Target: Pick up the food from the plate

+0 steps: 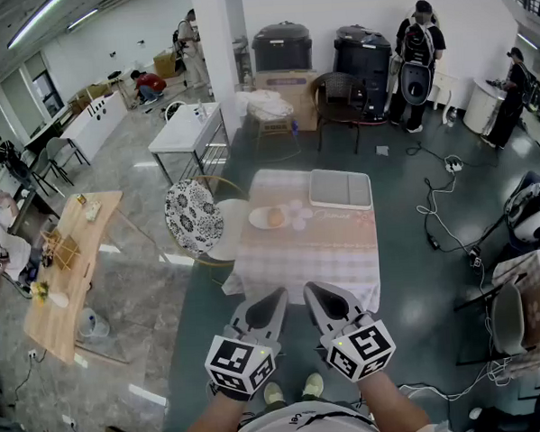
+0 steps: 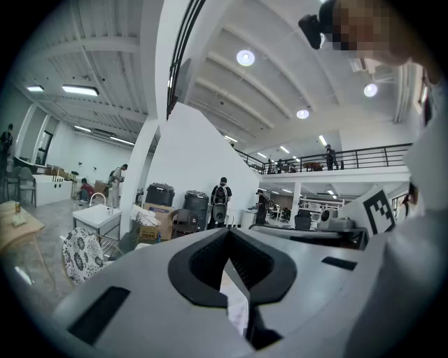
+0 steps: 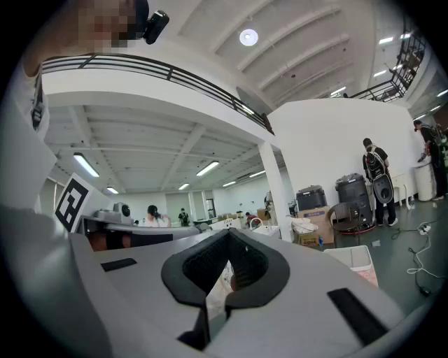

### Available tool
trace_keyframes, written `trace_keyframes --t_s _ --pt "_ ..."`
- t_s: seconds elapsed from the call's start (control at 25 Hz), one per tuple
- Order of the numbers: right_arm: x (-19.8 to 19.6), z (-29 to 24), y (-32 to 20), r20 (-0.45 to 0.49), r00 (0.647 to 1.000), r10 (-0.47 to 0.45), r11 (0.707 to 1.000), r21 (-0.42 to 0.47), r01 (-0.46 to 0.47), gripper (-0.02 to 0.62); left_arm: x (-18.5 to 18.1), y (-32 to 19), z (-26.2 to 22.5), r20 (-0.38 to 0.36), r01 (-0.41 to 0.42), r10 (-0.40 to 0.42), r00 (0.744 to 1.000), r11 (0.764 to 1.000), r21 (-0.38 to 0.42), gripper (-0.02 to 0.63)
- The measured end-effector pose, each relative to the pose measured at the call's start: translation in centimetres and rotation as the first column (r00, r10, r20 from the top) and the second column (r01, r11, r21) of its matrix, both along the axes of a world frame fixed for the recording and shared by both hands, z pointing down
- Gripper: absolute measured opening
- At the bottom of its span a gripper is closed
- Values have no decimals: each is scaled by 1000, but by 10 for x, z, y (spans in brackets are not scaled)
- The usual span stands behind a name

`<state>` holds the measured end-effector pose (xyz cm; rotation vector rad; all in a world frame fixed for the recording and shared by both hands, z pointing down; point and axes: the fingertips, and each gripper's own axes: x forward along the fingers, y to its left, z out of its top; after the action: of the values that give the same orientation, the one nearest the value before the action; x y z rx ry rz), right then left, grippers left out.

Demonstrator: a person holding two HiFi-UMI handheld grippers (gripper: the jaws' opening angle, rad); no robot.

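Note:
A round tan piece of food lies on a white plate at the left side of a table with a pale checked cloth. Both grippers hang side by side in front of the table's near edge, well short of the plate. In the head view the left gripper and the right gripper point toward the table, each with jaws together and nothing between them. The left gripper view shows its own jaw tips meeting; the right gripper view shows the same of its tips.
A grey rectangular tray lies at the table's far right. Some pale round pieces sit beside the plate. A chair with a flowered cushion stands at the table's left. Cables run over the floor on the right. Several people stand far off.

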<state>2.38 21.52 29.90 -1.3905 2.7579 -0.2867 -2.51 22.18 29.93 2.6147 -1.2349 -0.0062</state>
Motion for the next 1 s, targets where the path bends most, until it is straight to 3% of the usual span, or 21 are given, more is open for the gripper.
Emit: trace_keyframes --t_s 1.0 --pt "38 2 -7 34 999 -42 999 14 41 14 27 -8 3 39 75 -75 996 997 0 6"
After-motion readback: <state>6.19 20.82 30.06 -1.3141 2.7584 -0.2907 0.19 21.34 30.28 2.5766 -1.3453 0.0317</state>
